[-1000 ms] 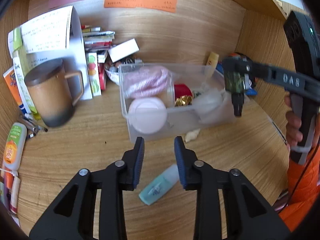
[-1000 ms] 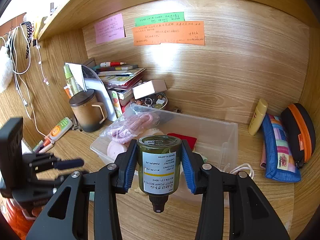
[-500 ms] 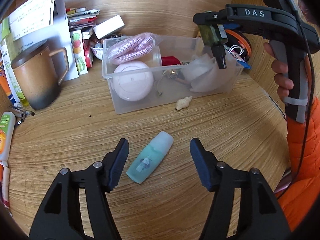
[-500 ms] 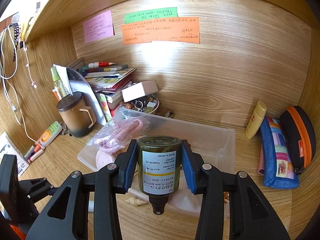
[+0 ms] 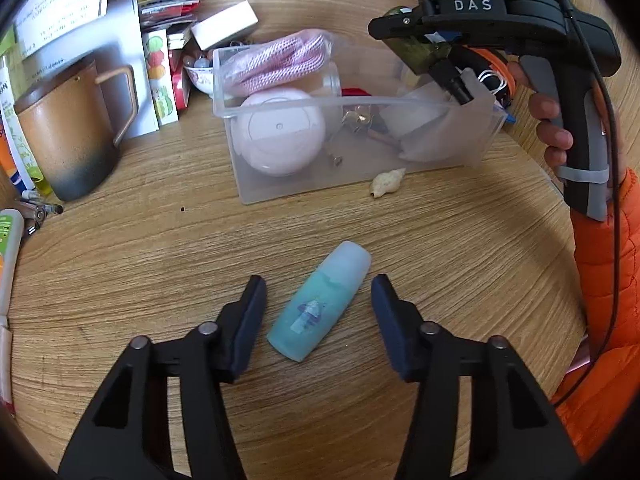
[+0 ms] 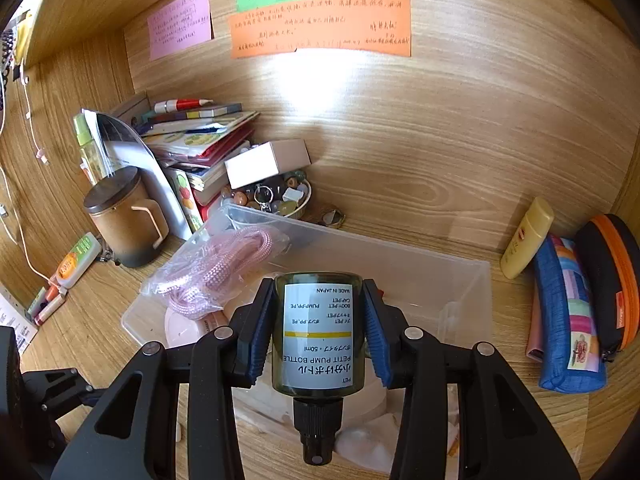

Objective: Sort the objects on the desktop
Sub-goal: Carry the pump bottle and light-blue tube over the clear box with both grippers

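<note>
A teal bottle [image 5: 316, 308] with a frosted cap lies on the wooden desk between the fingers of my left gripper [image 5: 318, 280]. The jaws are closing, and the pads stand clear of the bottle on both sides. My right gripper [image 6: 318, 286] is shut on a dark green pump bottle [image 6: 318, 336], held nozzle toward the camera over the right end of the clear plastic bin [image 6: 400, 252]. The left wrist view shows that pump bottle [image 5: 420, 54] above the bin [image 5: 360, 168]. The bin holds a bagged pink rope [image 5: 276, 58], a round pink case [image 5: 280, 132] and white cloth.
A small seashell [image 5: 386, 182] lies just in front of the bin. A brown mug [image 5: 68, 132], stacked books and a bead bowl [image 6: 276, 200] crowd the back left. At the right stand a yellow tube [image 6: 526, 236] and pencil cases [image 6: 568, 312]. An orange sleeve [image 5: 600, 280] is at the right.
My left gripper came down over the teal bottle; its jaws opened wide, then narrowed around it. The right gripper carried the pump bottle further over the bin.
</note>
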Available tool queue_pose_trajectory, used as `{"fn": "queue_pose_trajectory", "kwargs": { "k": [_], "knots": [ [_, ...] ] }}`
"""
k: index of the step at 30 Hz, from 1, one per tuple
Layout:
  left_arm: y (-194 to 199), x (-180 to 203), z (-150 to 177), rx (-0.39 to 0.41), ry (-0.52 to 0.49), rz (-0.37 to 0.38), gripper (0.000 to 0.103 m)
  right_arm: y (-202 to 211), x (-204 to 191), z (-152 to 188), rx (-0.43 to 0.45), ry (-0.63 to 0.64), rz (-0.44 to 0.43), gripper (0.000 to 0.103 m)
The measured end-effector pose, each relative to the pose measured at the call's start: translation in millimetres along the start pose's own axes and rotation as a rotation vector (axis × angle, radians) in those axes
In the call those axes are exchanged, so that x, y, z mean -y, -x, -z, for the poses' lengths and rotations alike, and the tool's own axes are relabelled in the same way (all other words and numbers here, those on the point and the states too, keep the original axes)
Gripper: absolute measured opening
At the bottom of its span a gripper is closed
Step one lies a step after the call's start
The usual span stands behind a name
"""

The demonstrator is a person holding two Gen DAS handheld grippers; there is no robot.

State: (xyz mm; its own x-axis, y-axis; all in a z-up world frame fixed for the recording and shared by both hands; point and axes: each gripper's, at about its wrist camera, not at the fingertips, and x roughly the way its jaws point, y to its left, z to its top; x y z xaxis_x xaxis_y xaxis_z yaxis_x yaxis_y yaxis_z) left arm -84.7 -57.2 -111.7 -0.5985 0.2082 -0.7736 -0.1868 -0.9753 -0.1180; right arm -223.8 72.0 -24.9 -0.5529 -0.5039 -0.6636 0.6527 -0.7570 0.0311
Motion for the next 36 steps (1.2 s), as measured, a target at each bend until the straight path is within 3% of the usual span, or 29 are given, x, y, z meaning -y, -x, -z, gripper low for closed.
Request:
{"fn": "queue_pose_trajectory", "kwargs": {
  "k": [9, 16, 21, 28, 36],
  "knots": [
    [-6, 5, -5, -0.012, -0.064, -0.035, 0.049, -14, 1, 2, -0.028, -0.005, -0.008, 0.038],
    [-8, 8, -5, 0.001, -0.118, -0.065, 0.027, -21, 3, 5, -0.043, -0.008, -0.028, 0.038],
    [-9, 10, -5, 0.003, -0.133, -0.074, 0.025, -28, 3, 6, -0.062, -0.015, -0.043, 0.038],
    [-10, 1, -10, 0.014, -0.061, -0.058, 0.024, -29, 3, 7, -0.068, -0.023, -0.058, 0.038],
    [16, -6, -18, 0.097, 0.023, -0.045, 0.024, -30, 1, 7, -0.08, -0.024, -0.078, 0.038]
  ]
}}
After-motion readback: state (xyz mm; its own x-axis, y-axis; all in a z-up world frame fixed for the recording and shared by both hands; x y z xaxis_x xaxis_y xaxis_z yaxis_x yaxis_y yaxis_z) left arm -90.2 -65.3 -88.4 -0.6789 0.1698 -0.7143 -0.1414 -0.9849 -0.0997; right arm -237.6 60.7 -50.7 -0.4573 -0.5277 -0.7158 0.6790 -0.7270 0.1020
